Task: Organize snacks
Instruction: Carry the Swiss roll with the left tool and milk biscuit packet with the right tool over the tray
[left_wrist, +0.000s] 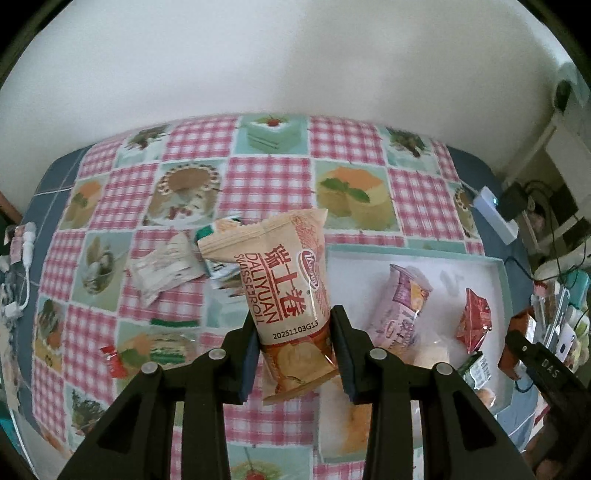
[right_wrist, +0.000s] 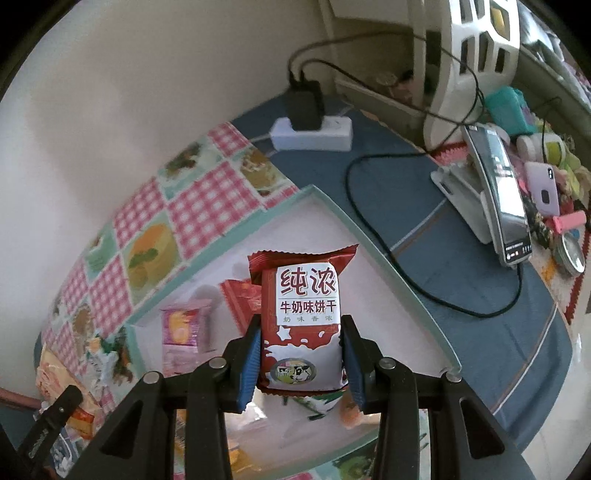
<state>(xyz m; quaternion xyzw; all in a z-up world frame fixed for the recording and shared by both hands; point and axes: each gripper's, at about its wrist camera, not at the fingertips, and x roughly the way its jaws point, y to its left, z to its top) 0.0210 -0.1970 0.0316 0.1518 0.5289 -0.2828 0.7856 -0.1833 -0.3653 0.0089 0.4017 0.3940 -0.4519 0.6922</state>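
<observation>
- my left gripper (left_wrist: 295, 347) grips the swiss roll pack (left_wrist: 286, 295); right gripper (right_wrist: 300, 354) grips the milk biscuit pack (right_wrist: 303, 321) above the tray (right_wrist: 388, 258).
- some snacks are in the tray; white wrappers (left_wrist: 162, 269) ahead-left on the counter (left_wrist: 343, 144) remain.

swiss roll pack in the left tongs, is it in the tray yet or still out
Out. The swiss roll pack is clamped between the left tongs, raised over the checked tablecloth, left of the white tray.
</observation>
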